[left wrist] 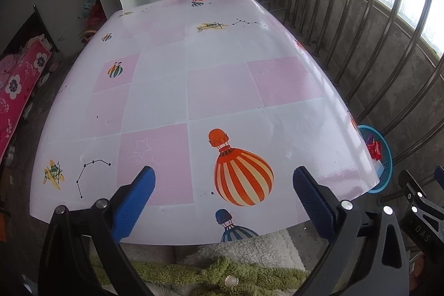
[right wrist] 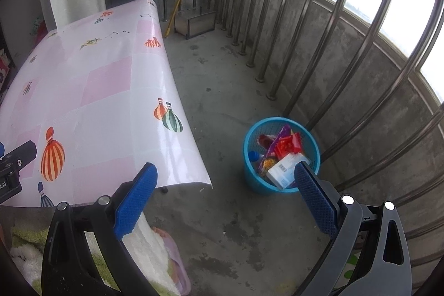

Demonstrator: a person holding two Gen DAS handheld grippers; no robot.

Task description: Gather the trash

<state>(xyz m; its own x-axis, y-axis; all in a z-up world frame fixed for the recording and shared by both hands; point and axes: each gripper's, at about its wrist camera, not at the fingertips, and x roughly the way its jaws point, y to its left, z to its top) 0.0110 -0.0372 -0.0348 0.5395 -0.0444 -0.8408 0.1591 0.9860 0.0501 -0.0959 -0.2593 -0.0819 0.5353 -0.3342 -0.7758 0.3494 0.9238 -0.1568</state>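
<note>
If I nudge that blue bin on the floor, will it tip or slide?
The blue bin looks like thin mesh plastic holding wrappers and a white box, so it is probably light and would slide easily on the concrete floor. Pushed near its rim, it may tip.

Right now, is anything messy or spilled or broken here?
Nothing stands out. The trash sits inside the blue basket on the floor, none spilled around it. The white box just leans against its rim. The tablecloth lies flat. Both the left gripper and right gripper are open.
</note>
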